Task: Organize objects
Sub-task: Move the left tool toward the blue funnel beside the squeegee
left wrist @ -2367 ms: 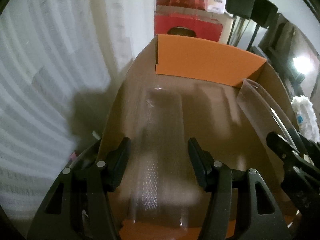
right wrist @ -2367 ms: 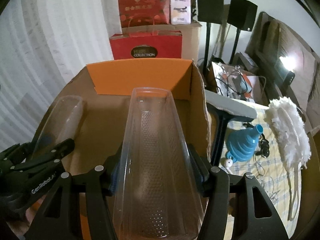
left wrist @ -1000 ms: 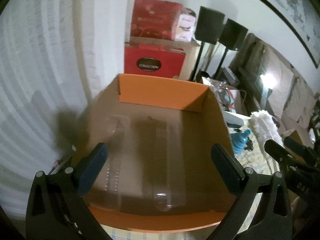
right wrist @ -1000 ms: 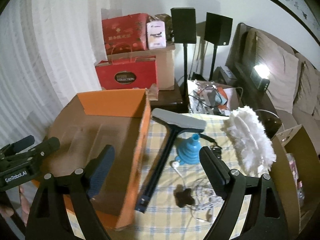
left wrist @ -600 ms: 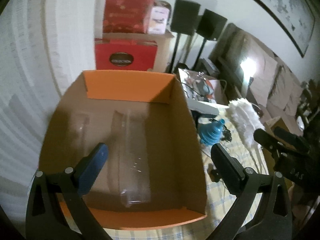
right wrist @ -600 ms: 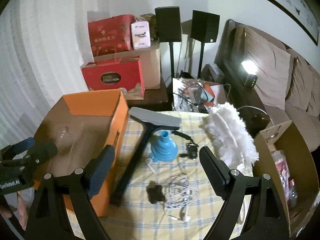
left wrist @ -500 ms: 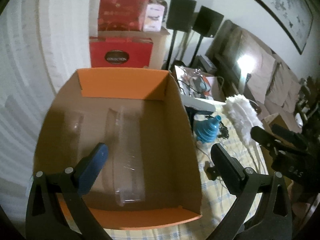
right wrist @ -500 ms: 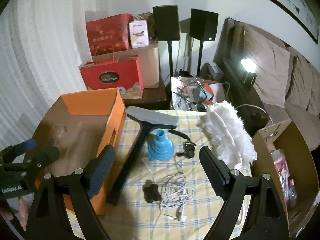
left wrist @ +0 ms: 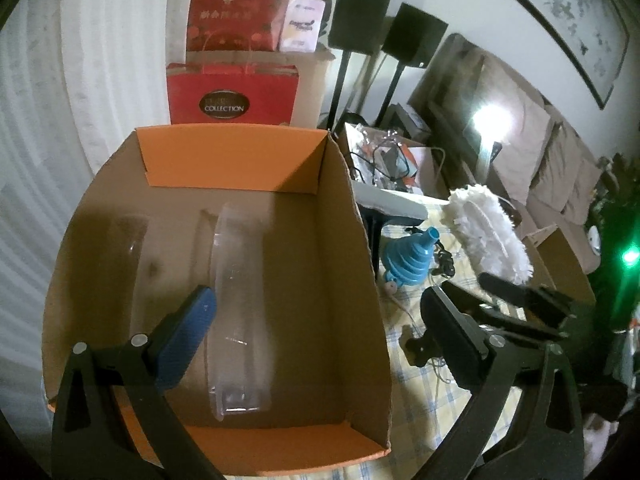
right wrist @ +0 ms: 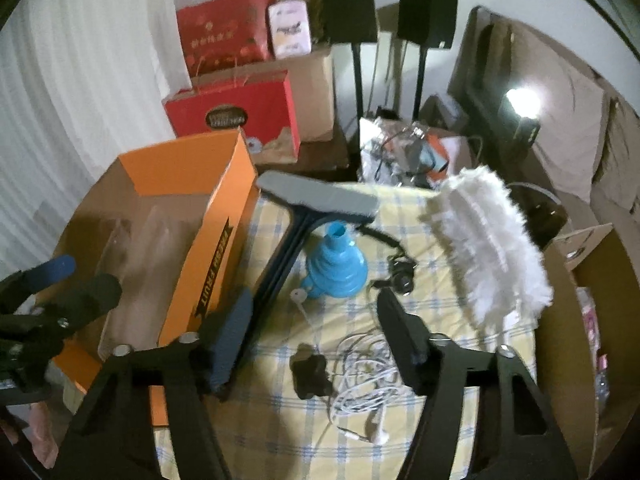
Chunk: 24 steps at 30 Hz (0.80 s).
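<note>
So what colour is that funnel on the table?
Blue funnel, clearest in the right wrist view.

open box top (left wrist: 240, 160), cluttered tablecloth (right wrist: 440, 308), squeegee (right wrist: 288, 256) beside box

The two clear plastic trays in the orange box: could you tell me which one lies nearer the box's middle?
The larger-looking clear tray, running lengthwise down the box's middle; the other tray lies against the left wall.

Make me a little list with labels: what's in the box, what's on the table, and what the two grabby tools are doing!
In the box: two clear plastic trays inside the orange cardboard box
On the checked tablecloth: black squeegee, blue funnel, white fluffy duster, tangled white cable
Left tool: open, empty, over the box
Right tool: open, empty, jaws just narrowing above the cable
</note>
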Available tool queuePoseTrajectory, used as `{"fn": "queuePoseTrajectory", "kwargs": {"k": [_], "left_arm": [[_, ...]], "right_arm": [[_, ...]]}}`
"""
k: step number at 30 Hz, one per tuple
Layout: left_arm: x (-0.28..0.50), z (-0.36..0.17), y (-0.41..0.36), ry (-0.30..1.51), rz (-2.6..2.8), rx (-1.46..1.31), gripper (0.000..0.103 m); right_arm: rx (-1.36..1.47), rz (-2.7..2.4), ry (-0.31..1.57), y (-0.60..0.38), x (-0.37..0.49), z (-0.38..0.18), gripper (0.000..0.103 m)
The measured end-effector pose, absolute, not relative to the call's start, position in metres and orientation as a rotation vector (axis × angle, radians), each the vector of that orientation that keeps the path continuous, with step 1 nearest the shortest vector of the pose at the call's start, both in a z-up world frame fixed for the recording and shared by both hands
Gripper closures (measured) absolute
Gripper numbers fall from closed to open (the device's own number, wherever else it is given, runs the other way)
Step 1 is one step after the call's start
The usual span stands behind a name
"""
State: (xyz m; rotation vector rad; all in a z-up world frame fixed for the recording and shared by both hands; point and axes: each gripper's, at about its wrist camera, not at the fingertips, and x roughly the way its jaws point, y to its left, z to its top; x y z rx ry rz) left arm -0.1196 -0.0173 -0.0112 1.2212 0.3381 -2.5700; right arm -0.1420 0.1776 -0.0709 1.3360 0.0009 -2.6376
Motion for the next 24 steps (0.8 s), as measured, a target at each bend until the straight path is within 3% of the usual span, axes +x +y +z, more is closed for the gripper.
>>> {"fn": "queuePoseTrajectory", "kwargs": {"k": [7, 13, 24], "left_arm": [[-0.124, -0.016, -0.022, 0.362, -2.557, 1.229, 0.007], [-0.134, -0.013, -0.019, 0.335, -2.558, 1.24, 0.007], [-0.182, 0.003, 0.001, 0.314, -2.57, 1.289, 0.007]], "right_arm": [[1.416, -2.54, -0.051, 0.168, -0.164, -0.101, 0.062], [1.417, -2.537, -0.061, 0.173, -0.175, -0.102, 0.063], [1.359, -2.637, -0.04, 0.219, -0.213, -0.05, 0.062]]}}
